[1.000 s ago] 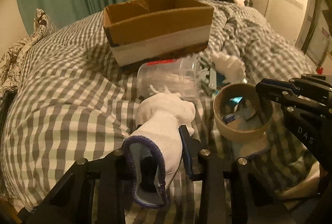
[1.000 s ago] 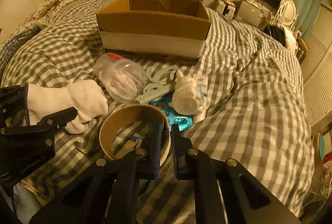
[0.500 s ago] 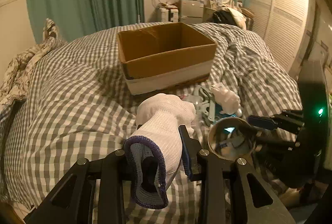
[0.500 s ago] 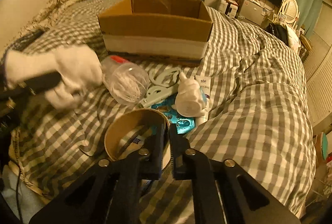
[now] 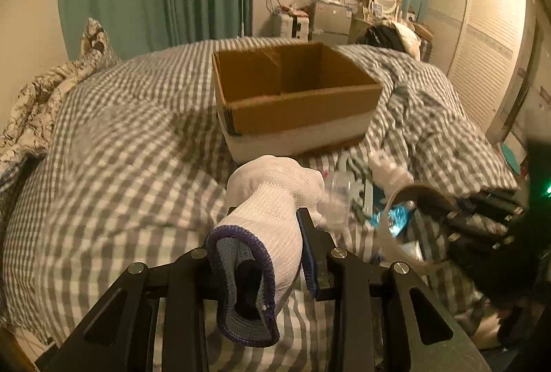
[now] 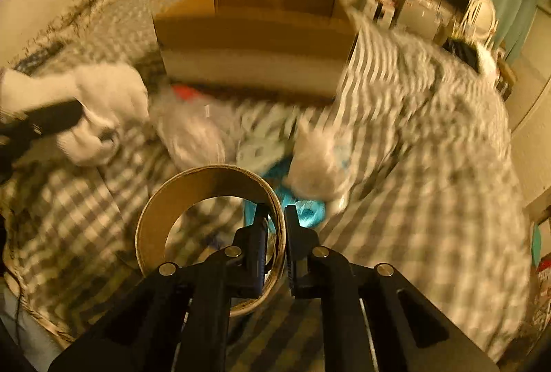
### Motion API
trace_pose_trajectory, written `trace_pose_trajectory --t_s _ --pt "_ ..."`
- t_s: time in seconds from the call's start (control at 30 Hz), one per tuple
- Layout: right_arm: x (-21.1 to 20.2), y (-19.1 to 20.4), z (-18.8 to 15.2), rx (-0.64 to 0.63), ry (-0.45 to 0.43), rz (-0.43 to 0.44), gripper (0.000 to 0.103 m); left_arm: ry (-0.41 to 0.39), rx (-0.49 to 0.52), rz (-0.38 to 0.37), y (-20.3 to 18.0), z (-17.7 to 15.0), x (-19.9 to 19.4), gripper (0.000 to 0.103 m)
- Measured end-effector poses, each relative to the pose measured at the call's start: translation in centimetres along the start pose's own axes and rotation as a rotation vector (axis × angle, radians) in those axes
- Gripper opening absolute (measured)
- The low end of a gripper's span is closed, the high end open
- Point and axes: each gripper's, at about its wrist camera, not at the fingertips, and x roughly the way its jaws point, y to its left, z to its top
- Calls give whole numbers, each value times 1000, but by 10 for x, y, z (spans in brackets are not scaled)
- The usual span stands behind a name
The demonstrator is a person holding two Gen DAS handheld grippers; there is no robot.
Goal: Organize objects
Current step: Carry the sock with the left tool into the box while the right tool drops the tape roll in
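We see 1 checked duvet point(image 5: 113, 138) filling most of the left wrist view. 1 open cardboard box point(image 5: 292, 96) sits on it at 12 o'clock, no writing readable on it.

Our left gripper point(image 5: 261, 255) is clamped on 1 white knit glove point(image 5: 272, 196) w/ purple cuff, glove lifted in front of the box; the left finger is mostly hidden by the glove.

Our right gripper point(image 6: 275, 234) is pinched nearly closed on the wall of 1 brown tape roll point(image 6: 206, 220), one finger inside the ring, one outside.

At 12 o'clock past the roll, the right wrist view is badly blurred: 1 clear jar point(image 6: 189, 134) w/ red lid, a white lump point(image 6: 320, 158), a teal packet point(image 6: 303, 203). No labels legible.
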Motion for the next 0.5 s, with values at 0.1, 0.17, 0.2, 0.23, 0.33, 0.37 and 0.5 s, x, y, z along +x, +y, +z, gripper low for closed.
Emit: trace_pose_trajectory --t_s 0.1,0.17,0.2,0.23,0.33,0.37,0.5 --pt "-20 -12 27 3 -75 0 9 -37 -17 0 4 18 -7 32" --pt "-28 -21 49 9 -120 -3 9 -69 -22 1 5 34 -12 32" --pt "-31 -26 63 12 -145 -5 9 -86 -14 9 5 45 -15 32" --pt "-32 -27 76 12 -164 -5 9 -101 -10 16 5 54 -16 32" --pt "-34 -34 115 7 -214 3 9 -134 -6 32 6 85 -12 32" --pt "-33 -35 129 3 -228 0 9 -139 -9 35 6 98 -7 32" --pt "-12 -40 174 7 -241 9 9 -143 -18 71 9 139 24 32"
